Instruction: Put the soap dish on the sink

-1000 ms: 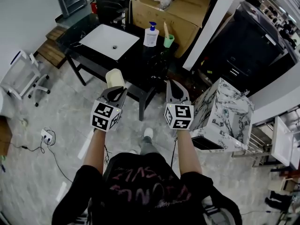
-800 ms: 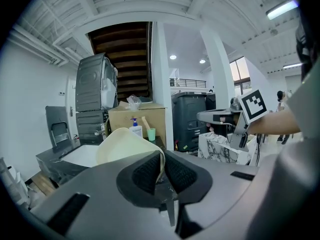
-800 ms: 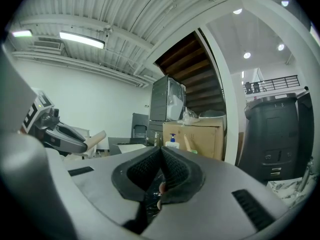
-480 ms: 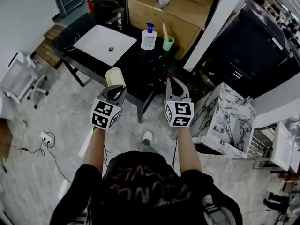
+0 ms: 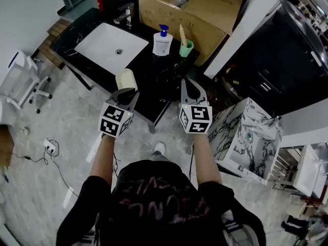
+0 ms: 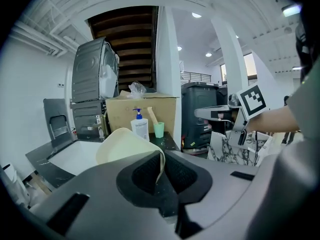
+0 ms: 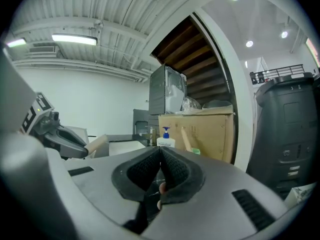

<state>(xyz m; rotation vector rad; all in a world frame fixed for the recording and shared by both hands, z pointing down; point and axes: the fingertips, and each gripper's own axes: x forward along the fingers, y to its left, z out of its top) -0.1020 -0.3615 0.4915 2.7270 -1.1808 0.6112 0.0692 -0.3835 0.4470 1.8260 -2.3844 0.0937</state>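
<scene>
A cream soap dish point(image 5: 126, 79) is clamped by its edge in my left gripper point(image 5: 125, 92), held above the near edge of the black counter point(image 5: 154, 78). In the left gripper view the soap dish point(image 6: 131, 146) sticks out up and left from between the shut jaws. The white sink basin point(image 5: 110, 47) is set in the counter to the far left, with a tap point(image 5: 124, 17) behind it. My right gripper point(image 5: 186, 84) is shut with nothing in it, level with the left one and to its right; its jaws meet in the right gripper view point(image 7: 160, 156).
A soap pump bottle point(image 5: 162, 41) and a green cup point(image 5: 186, 47) with a stick stand at the counter's back. A large cardboard box point(image 5: 195, 6) is behind them. A marble-patterned cabinet point(image 5: 248, 137) is at the right, a white stool point(image 5: 23, 81) at the left.
Both grippers and the soap dish have moved forward toward the counter; the sink and counter sit lower and nearer in the head view.
</scene>
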